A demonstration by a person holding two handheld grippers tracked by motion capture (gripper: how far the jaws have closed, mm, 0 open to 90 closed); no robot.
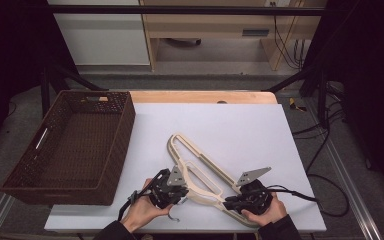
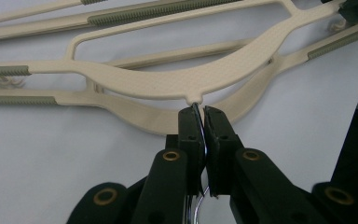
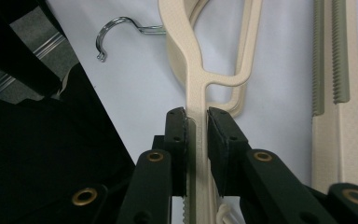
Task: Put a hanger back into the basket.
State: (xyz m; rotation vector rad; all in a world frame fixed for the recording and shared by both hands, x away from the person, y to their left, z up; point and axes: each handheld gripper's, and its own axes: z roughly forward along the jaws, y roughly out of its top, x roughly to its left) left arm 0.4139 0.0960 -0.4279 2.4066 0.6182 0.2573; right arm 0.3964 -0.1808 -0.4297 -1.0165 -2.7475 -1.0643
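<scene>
Cream hangers lie stacked on the white tabletop. The left tongs are clamped on the top hanger's metal hook; the right tongs grip its arm.

Cream hangers w/ ribbed grey-green strips, chrome hook, dk brown woven basket, white tabletop

White table, beige hangers, brown basket overhanging left edge
</scene>
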